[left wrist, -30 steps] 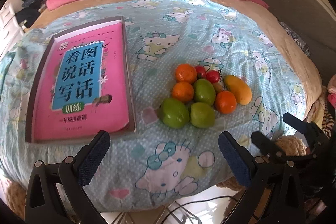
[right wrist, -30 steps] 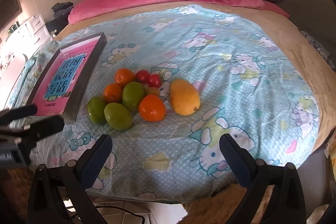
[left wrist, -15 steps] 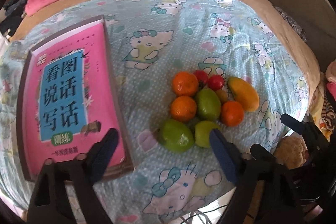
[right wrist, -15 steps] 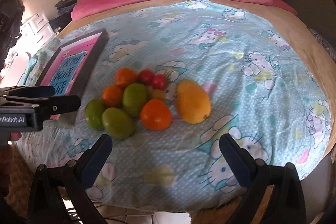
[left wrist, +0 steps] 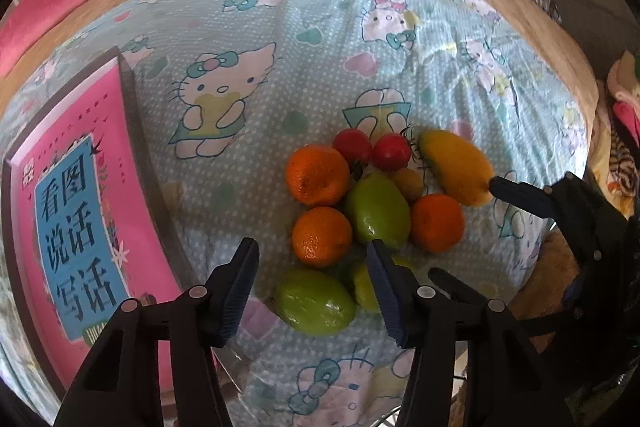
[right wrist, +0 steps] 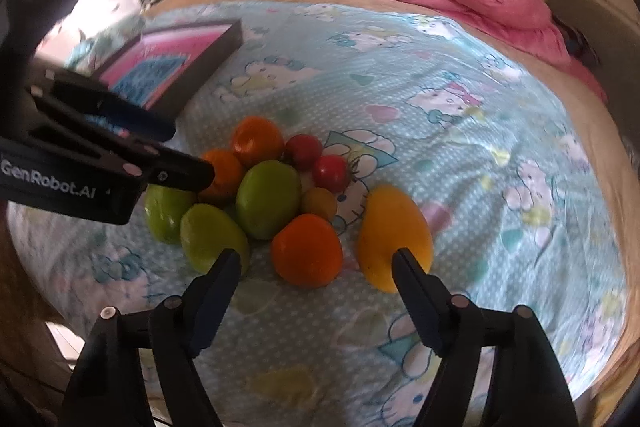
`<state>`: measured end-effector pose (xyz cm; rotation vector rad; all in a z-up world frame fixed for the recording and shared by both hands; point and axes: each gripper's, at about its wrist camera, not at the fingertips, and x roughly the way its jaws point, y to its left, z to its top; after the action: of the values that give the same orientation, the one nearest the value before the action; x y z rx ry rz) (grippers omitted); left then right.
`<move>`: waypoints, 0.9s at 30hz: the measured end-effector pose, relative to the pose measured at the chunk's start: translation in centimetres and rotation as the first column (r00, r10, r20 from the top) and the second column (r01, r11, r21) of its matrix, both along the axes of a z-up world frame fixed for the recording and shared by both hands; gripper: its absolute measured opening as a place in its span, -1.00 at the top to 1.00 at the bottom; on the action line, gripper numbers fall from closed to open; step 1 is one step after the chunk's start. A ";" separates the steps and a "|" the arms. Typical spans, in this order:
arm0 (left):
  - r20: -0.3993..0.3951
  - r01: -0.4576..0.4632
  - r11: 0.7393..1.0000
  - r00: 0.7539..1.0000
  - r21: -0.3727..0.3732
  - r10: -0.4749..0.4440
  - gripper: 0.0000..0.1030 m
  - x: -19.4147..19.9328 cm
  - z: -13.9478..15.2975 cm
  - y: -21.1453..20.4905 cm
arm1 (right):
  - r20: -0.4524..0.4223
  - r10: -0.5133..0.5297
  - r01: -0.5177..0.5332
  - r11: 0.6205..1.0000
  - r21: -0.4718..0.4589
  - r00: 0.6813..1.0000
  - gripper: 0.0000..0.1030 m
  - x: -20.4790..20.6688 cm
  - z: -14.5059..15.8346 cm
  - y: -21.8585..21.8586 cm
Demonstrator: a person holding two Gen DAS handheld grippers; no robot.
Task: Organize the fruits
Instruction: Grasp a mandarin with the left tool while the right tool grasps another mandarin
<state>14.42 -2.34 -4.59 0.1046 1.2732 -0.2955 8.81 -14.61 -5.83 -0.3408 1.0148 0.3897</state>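
- The fruit pile [left wrist: 360, 211] lies clustered on our cartoon bedsheet [left wrist: 320, 39], near its front edge.
- Our left gripper [left wrist: 312, 263] and right gripper [right wrist: 316, 267] are closing, grasping nothing.
- Only the left view shows the whole pink book [left wrist: 72, 211]; bare sheet lies beyond the pile.

A light-blue polka-dot bedsheet with cartoon cats [left wrist: 248, 27] carries three oranges [left wrist: 318, 175], three green mangoes [left wrist: 378, 209], two red tomatoes [left wrist: 392, 151] and, right of them, a yellow mango [left wrist: 456, 167]; left lies a pink book with a blue label [left wrist: 76, 227].

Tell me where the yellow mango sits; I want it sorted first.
The yellow mango lies at the pile's right edge in both views, beside the nearest orange, on the blue bedsheet.
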 end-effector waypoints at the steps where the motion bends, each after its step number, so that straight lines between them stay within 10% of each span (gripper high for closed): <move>1: -0.009 0.008 1.000 1.000 -0.001 -0.008 -0.10 0.2 -0.2 0.0 | 0.006 0.006 -0.006 1.000 -0.009 1.000 -0.47 0.0 -0.1 0.1; 20: -0.109 0.068 0.997 0.992 -0.028 -0.071 0.24 2.4 -3.5 -0.9 | 0.094 0.144 -0.121 0.969 -0.215 0.985 -0.42 0.0 -1.9 2.7; 24: -0.111 0.048 0.997 0.992 -0.055 -0.054 0.35 2.2 -3.9 -1.0 | 0.087 0.170 -0.148 0.965 -0.218 0.982 0.18 0.1 -2.2 3.1; 27: -0.102 0.037 0.997 0.994 -0.068 -0.044 0.35 1.9 -3.8 -0.5 | 0.079 0.154 -0.137 0.972 -0.190 0.985 0.19 0.4 -2.1 2.5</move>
<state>16.32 -2.88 -8.35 0.0592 1.3641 -0.3817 9.18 -12.07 -7.90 -0.5973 0.9386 0.4096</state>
